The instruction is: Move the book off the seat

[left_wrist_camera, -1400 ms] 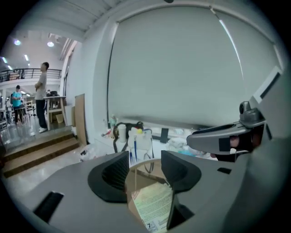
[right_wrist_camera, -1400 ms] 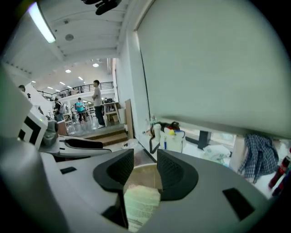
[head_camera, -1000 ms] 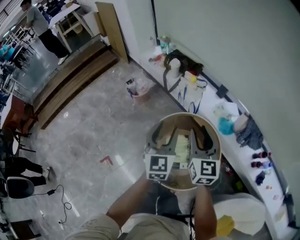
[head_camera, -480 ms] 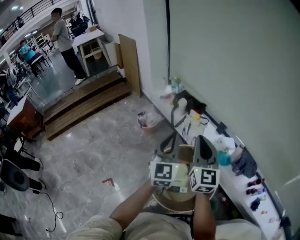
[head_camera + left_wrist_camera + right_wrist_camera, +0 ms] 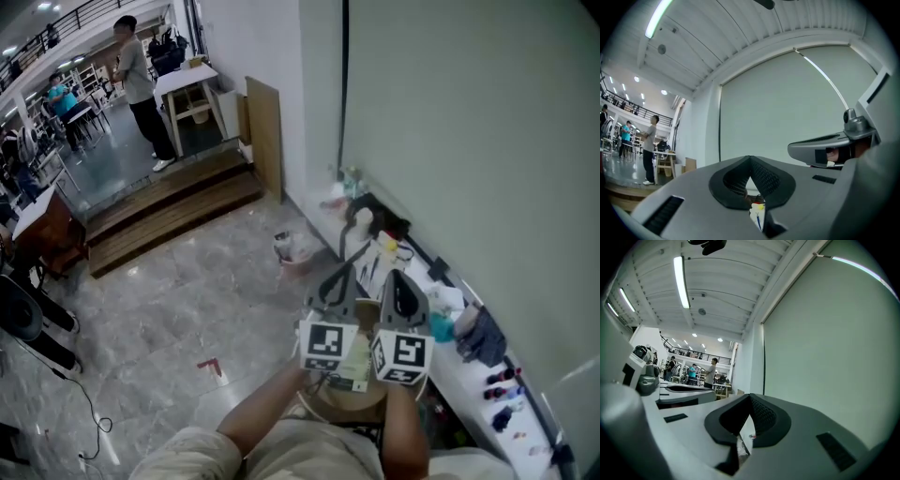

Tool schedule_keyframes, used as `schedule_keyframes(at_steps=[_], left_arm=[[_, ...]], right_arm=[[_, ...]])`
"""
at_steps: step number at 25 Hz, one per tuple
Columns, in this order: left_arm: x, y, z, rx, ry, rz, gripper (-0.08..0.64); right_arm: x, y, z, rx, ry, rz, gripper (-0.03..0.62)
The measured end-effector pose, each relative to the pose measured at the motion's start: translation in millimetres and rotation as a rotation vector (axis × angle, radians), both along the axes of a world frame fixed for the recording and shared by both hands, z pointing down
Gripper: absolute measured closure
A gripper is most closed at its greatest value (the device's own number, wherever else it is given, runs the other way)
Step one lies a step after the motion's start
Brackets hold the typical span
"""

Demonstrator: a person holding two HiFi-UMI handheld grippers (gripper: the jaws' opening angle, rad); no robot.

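The book (image 5: 354,362), pale yellow-green, lies on the round wooden seat (image 5: 349,401) and shows in the gap between the two marker cubes in the head view. My left gripper (image 5: 339,281) and right gripper (image 5: 401,286) are held side by side above it, jaws pointing away towards the wall. In the left gripper view the left gripper (image 5: 750,162) has its jaws shut together with nothing in them. The right gripper (image 5: 750,400) in its own view is likewise shut and empty. Neither gripper view shows the book or the seat.
A white ledge (image 5: 469,375) along the wall carries bags, bottles and small clutter. A small bin (image 5: 286,248) stands on the marble floor, a wooden board (image 5: 265,136) leans on the wall, wooden steps (image 5: 169,211) rise beyond. People (image 5: 141,89) stand far off.
Both grippers went from open around the book on the seat to shut. They rose and tipped up towards the wall, and the head view lifted to show more of the room.
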State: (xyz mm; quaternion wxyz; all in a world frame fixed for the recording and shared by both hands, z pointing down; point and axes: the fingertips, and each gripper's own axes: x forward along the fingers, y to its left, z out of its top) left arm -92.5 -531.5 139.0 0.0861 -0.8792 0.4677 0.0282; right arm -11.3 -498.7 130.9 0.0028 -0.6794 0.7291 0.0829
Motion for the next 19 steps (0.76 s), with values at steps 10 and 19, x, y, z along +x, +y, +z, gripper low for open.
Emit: schedule_keyframes(at_steps=[10, 19], left_arm=[[3.4, -2.2, -7.3, 0.009, 0.012, 0.003, 0.558], [9.1, -5.4, -12.6, 0.029, 0.007, 0.010, 0.558]], right_arm=[[17.2, 4.7, -6.2, -0.004, 0.022, 0.038, 0.588], [25.1, 2.9, -7.0, -0.007, 0.046, 0.062, 0.588]])
